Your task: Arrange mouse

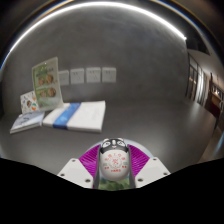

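Office desk (pixel 120 110) with booklets (pixel 75 116)

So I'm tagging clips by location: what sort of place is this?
Probably an office or meeting room. A grey table holds stacked booklets and upright leaflets, with wall sockets behind. The gripper is shut on a mouse.

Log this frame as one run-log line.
task: arrange mouse | gripper: shut on mouse, lifted | beyond: book, leaflets on table
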A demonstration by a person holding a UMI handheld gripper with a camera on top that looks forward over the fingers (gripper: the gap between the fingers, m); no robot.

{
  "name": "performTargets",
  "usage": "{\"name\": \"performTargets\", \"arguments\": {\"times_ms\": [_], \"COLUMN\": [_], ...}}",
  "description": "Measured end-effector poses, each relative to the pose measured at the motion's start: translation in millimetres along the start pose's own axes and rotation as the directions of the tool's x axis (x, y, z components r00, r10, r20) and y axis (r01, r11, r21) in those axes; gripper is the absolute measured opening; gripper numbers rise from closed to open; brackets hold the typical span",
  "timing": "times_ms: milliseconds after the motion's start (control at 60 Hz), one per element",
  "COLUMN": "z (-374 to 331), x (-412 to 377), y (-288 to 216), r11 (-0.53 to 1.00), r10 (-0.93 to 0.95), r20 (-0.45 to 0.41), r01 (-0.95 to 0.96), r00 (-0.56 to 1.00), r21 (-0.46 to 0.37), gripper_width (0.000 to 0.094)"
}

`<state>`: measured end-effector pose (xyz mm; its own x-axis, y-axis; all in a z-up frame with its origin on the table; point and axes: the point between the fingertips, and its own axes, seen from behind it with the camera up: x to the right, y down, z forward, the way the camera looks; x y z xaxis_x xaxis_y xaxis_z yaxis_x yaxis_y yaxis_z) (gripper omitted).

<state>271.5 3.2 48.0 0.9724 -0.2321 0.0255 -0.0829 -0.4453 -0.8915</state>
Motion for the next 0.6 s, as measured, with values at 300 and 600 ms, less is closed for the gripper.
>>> {"name": "performTargets", "arguments": {"times_ms": [300,600], "z": [24,-56], "x": [12,42], "y": [48,49], "r11": [0.995,0.998], "r10": [-0.056,-0.038], "r20": [0.144,0.232], "r01": [0.068,0.049], "r00": [0.988,0.972], "r21": [-0.073,-0.039], "gripper_width": [0.0553,0.0845]}}
